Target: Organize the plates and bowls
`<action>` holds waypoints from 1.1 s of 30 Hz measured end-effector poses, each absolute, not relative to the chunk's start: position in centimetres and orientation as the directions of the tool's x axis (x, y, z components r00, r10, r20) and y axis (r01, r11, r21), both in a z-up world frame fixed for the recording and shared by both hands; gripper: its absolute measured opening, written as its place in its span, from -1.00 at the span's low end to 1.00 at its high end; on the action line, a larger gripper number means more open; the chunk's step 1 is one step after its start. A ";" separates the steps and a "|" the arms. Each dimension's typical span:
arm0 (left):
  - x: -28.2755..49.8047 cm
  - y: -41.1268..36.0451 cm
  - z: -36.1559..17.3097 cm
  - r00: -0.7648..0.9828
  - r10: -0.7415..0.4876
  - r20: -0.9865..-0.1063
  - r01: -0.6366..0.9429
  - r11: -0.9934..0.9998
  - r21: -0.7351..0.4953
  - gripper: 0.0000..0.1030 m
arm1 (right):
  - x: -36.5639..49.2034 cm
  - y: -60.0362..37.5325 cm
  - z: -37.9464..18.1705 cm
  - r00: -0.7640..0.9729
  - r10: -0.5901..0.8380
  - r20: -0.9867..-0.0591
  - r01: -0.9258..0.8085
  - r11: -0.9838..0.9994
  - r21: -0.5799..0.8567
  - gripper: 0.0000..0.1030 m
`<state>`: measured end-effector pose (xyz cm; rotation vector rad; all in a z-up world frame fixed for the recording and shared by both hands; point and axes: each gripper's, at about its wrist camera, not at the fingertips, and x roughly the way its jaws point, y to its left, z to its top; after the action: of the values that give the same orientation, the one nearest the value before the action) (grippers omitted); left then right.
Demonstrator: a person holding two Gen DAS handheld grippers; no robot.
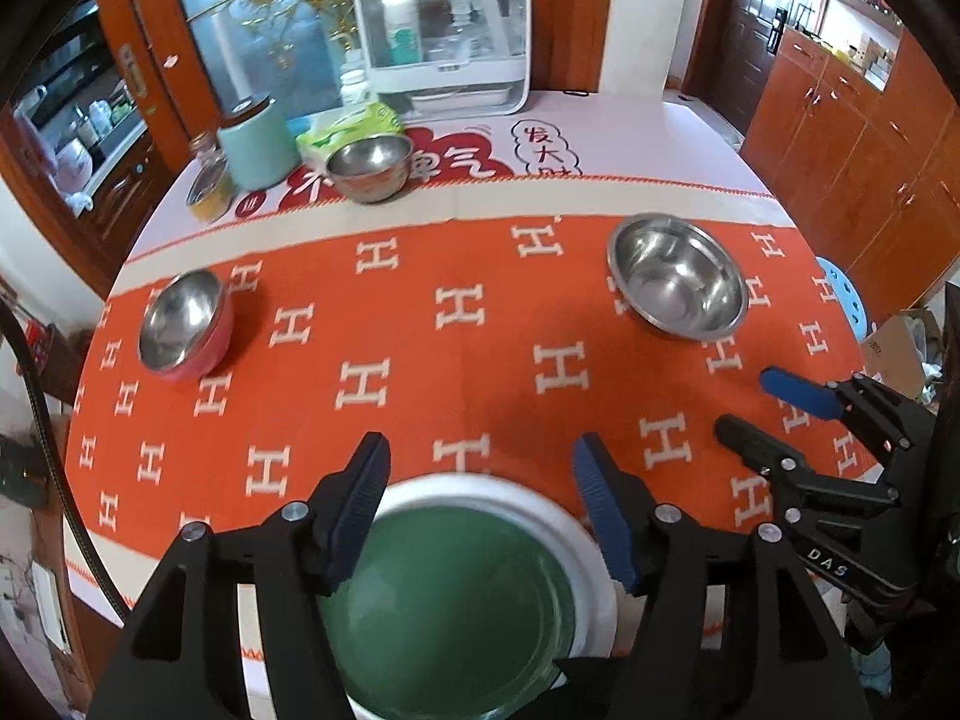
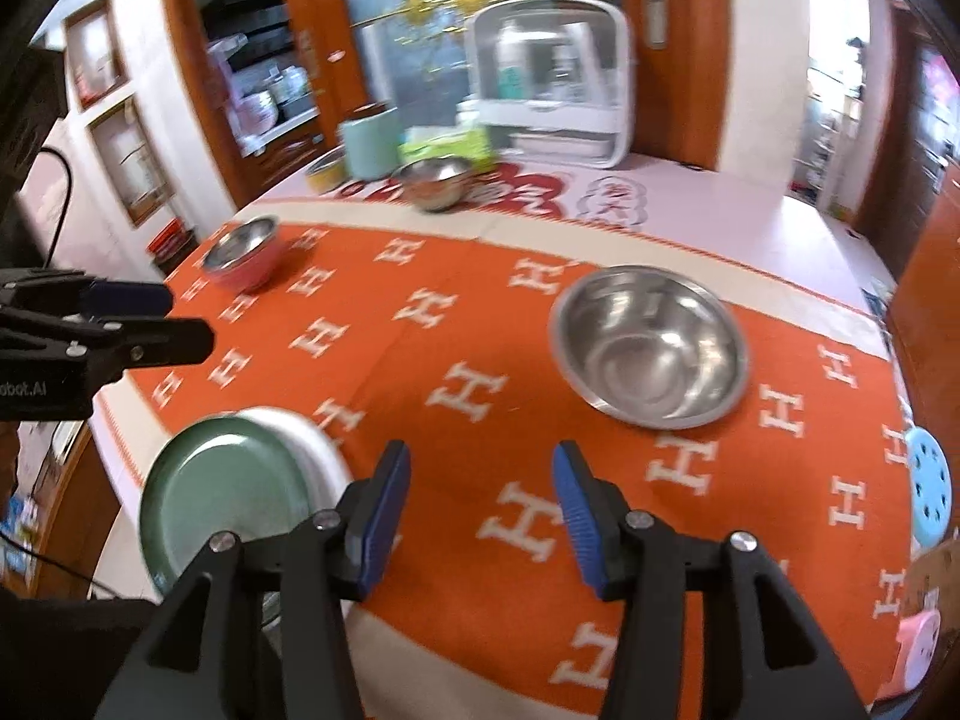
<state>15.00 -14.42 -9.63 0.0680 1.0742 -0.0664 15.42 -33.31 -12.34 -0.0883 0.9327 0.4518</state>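
A green plate (image 1: 456,594) lies stacked on a white plate (image 1: 540,501) at the near table edge, right below my left gripper (image 1: 480,450), which is open with nothing between its pads. My right gripper (image 2: 480,456) is open too and hangs over bare orange cloth, to the right of the green plate (image 2: 222,492). A large steel bowl (image 2: 651,345) stands beyond it on the right. A pink-sided steel bowl (image 1: 183,324) sits at the far left. A third steel bowl (image 1: 369,165) stands at the back. In the left wrist view the right gripper (image 1: 750,405) shows at the right.
At the back stand a mint canister (image 1: 255,141), a glass jar (image 1: 210,186), a green tissue pack (image 1: 348,126) and a white storage box (image 1: 444,30). A blue stool (image 2: 927,480) stands off the table's right edge. Wooden cabinets line the right wall.
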 end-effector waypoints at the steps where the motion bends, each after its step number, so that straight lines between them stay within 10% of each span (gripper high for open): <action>1: 15.5 -14.7 -9.6 0.473 -0.020 -0.881 0.091 0.995 0.026 0.21 | 15.9 -33.9 -12.2 0.522 0.328 -0.787 -0.395 0.911 0.118 0.12; 33: 33.5 -26.4 -20.8 0.271 -0.113 -0.956 0.206 0.977 -0.057 0.33 | 26.8 -44.6 -20.8 0.575 0.215 -0.790 0.017 0.961 0.275 0.16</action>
<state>33.48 -26.38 -20.80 0.0837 1.2784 -0.2155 26.83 -44.58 -20.85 0.2650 0.9545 0.1174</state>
